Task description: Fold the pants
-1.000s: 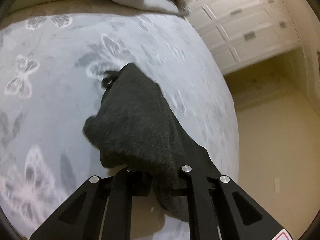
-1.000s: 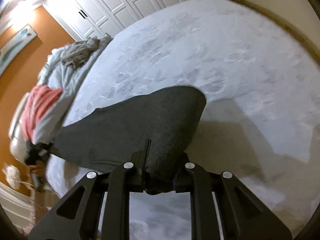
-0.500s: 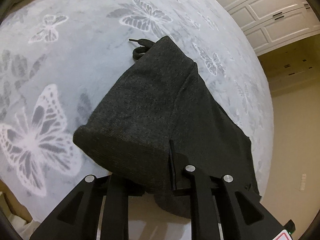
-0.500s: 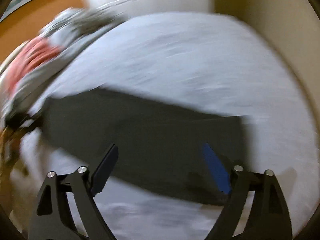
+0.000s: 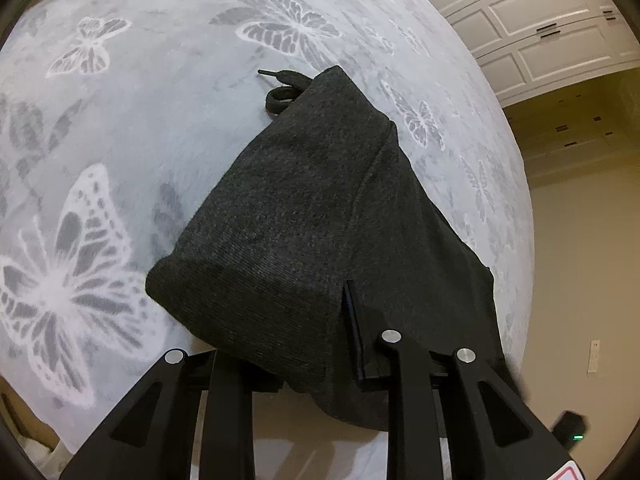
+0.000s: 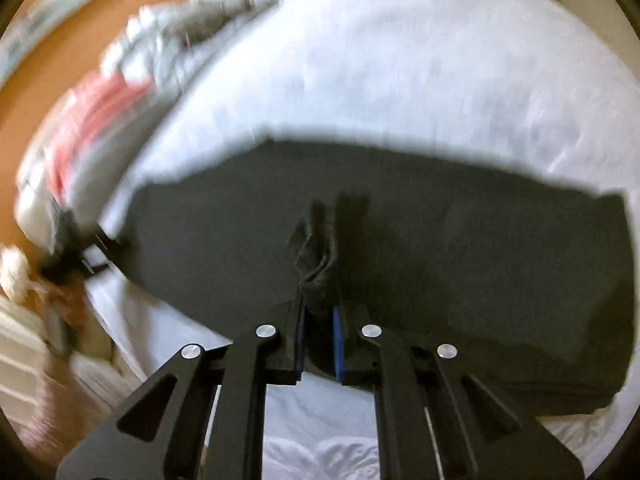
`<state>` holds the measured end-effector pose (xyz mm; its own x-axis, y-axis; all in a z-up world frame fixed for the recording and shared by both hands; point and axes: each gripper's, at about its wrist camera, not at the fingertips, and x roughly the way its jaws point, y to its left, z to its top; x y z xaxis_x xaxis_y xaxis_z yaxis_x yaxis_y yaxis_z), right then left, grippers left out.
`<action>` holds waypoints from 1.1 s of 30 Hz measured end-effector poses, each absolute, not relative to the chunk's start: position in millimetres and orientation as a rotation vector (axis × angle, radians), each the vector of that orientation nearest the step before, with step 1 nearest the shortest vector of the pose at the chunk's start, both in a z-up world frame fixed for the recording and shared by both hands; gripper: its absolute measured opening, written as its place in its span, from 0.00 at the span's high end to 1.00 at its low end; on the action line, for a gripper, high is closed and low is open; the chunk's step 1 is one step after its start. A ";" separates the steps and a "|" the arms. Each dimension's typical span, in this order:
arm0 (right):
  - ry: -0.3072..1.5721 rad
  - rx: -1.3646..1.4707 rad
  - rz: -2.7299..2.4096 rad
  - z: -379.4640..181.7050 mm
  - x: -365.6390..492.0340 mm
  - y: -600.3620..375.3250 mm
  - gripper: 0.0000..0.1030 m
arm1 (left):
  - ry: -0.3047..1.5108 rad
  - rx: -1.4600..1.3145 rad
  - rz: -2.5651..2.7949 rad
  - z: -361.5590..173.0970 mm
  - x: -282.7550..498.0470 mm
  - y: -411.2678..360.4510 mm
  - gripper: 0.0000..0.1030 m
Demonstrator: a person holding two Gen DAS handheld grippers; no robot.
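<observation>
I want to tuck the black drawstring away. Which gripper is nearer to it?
Probably left. The left gripper is clamped on the dark grey knitted pants, the black drawstring beyond. The right gripper pinches another fold, no drawstring in view.

Charcoal-grey knit pants (image 5: 320,208) with a black drawstring (image 5: 280,92) lay on a pale grey blanket (image 5: 120,120) patterned with white butterflies, near cream panelled cabinets (image 5: 540,28) and an orange wall (image 6: 24,120).

pants (image 5: 304,216) | dark charcoal knit, black drawstring (image 5: 280,92) looped out at the waist end | partly folded, layers doubled over | lying on the bedspread, near edge bunched and lifted, long dark band across the bed in right wrist view (image 6: 440,216)
</observation>
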<state>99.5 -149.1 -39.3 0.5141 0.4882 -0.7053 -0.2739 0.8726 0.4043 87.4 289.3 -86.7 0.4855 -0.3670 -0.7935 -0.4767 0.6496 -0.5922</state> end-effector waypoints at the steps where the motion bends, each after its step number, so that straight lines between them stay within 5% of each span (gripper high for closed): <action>1: 0.871 0.242 0.472 -29.7 97.5 -143.4 0.91 | 1.103 -0.911 0.081 -87.3 89.1 289.3 0.80; 7: 1.103 -0.002 0.441 -116.5 123.9 -84.1 0.85 | 1.094 -0.903 0.098 -81.8 92.3 282.0 0.80; 10: 1.089 0.020 0.455 -90.1 122.7 -92.7 0.80 | 1.094 -0.949 0.088 -83.5 92.1 284.9 0.70; 11: 1.060 0.049 0.462 -82.0 118.8 -100.2 0.76 | 1.094 -0.960 0.085 -84.6 91.9 286.0 0.69; 13: 0.955 0.105 0.419 -54.7 109.3 -124.6 0.45 | 1.095 -0.964 0.088 -86.7 92.2 287.3 0.69; 15: 0.891 0.138 0.347 -38.6 105.2 -150.8 0.40 | 1.083 -0.981 0.076 -88.7 93.0 288.0 0.69; 16: 0.881 0.154 0.321 -34.2 106.0 -161.7 0.40 | 1.076 -0.989 0.067 -88.7 93.2 288.4 0.72; 17: 0.873 0.175 0.287 -29.5 103.8 -175.5 0.40 | 1.065 -0.992 0.060 -87.1 93.0 288.8 0.89; 27: 0.856 0.192 0.258 -32.3 102.8 -196.7 0.34 | 0.828 -0.674 -0.208 26.3 84.2 180.5 0.93; 33: 0.946 0.093 0.215 -64.9 111.9 -178.3 0.34 | 1.163 -0.426 -0.318 -35.7 106.1 63.8 0.84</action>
